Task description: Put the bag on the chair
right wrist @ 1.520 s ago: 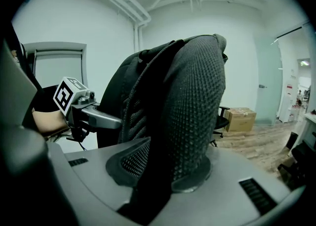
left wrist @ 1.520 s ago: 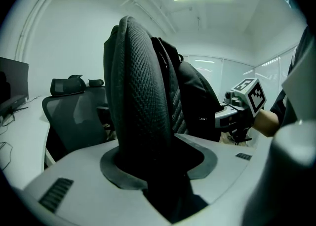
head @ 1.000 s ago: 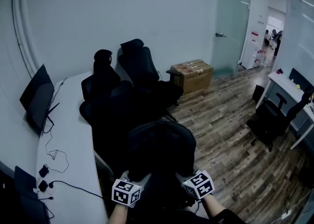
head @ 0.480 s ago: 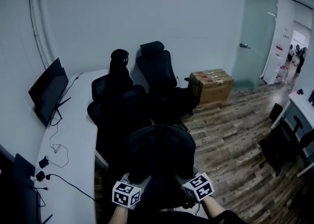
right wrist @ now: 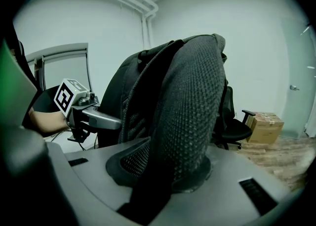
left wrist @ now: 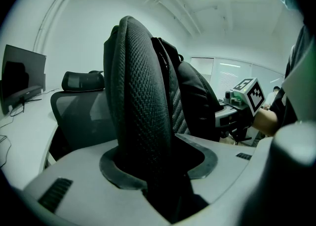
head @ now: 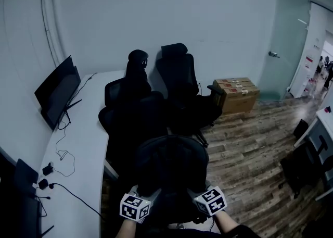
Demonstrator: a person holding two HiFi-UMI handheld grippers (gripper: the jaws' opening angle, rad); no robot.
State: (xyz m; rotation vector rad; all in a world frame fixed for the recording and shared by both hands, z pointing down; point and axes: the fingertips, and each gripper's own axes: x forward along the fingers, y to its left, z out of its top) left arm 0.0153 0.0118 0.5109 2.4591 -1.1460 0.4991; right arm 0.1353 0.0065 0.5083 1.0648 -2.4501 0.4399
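Mesh padding fills both my claws. My left claw (left wrist: 153,170) is closed on the left shoulder strap (left wrist: 140,96) of the black bag (head: 171,169), with the strap standing upright between the jaws. My right claw (right wrist: 165,168) is closed on the right shoulder strap (right wrist: 192,106) in the same way. The bag sits between the two claws, low and close in front of me, its straps toward me and its bulk beyond them.

Just past the bag stands the near chair (head: 125,94), black, with a mesh back and a headrest, drawn up beside the curved white desk (head: 78,138) on my left. In the head view the bag overlaps that chair's seat, and I cannot tell whether it touches it. A second black chair (head: 179,75) stands just behind and to the right of the first, the two crowded together, so the way ahead is all dark chair backs and arms.

On the desk a dark monitor (head: 57,91) stands near the wall. Thin cables (head: 62,156) loop across the top toward small black adapters (head: 46,177) at the nearer end. Right of the chairs, on the wood-plank floor (head: 244,143), cardboard boxes (head: 237,92) sit against the wall beside a frosted glass door (head: 289,44). Another dark chair (head: 304,164) stands well apart at the far right.
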